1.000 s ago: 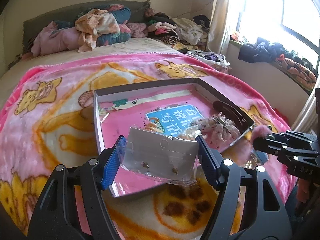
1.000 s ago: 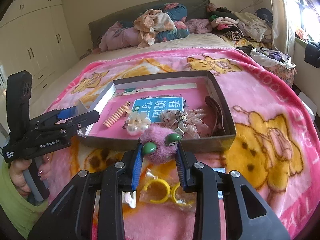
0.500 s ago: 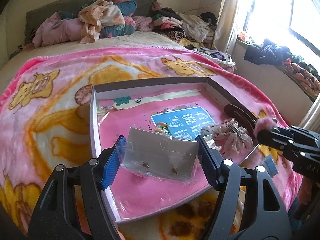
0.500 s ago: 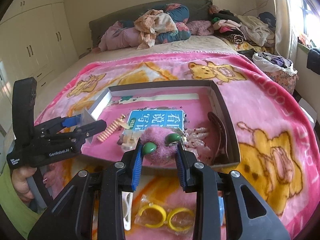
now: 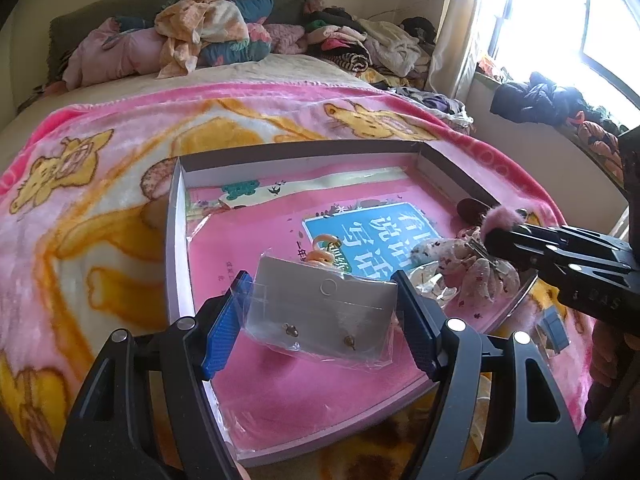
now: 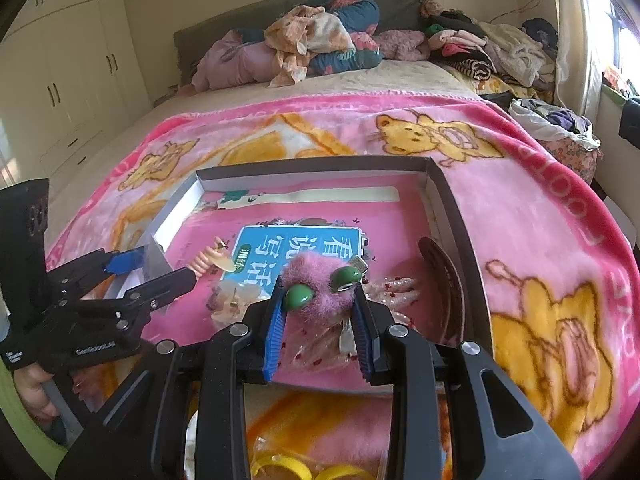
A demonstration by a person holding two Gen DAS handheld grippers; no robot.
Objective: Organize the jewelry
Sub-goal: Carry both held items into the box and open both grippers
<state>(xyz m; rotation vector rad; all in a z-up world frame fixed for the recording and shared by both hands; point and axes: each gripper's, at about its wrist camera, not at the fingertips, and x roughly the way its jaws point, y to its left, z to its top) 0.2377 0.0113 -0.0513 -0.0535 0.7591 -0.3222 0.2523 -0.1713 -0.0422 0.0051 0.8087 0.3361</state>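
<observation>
My left gripper is shut on a clear plastic bag with an earring card and holds it over the near left part of the shallow box. My right gripper is shut on a fuzzy pink hair clip with green beads and holds it over the box's near right part. The right gripper also shows at the right of the left wrist view. Inside the box lie a speckled hair claw, an orange clip and a brown comb.
The box sits on a pink cartoon blanket on a bed. Yellow rings in plastic lie on the blanket below my right gripper. Piled clothes fill the bed's far end. A window ledge is at right.
Both grippers have moved forward from the box's near edge to over its inside, each still holding its item. The yellow rings now lie behind the right gripper.
</observation>
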